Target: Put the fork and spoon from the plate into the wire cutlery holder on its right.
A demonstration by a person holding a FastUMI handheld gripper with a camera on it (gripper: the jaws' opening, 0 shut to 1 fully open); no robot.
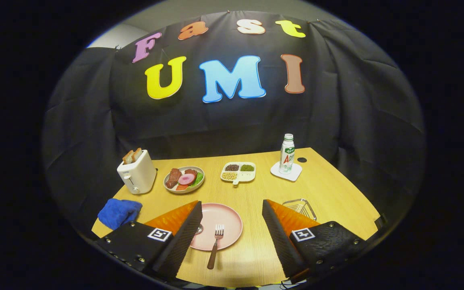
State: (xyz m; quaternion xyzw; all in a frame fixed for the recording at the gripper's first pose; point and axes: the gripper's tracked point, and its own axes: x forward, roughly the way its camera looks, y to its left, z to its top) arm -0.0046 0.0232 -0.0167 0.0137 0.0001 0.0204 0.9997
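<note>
Gripper [232, 231] spread wide, nothing held, hovering above table [328, 189]. Fork [215, 245] between fingers, tines on pink plate [220, 225], handle overhanging near rim. Spoon [198, 228] mostly hidden behind left finger. Wire cutlery holder [301, 207] just behind right finger, beside plate. Risk: thin flat handle slipping at pinch, or plate shoved. Around: blue cloth [119, 212], toaster [137, 172], food plate [184, 179], divided tray [239, 172], bottle [287, 154] on coaster [286, 171]. Nothing blocking.

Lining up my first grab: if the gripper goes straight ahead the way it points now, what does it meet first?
Most likely the fork, lying between the open fingers with its tines on the pink plate. The gripper looks to be above the table, so depth is uncertain; the spoon sits by one finger.
</note>
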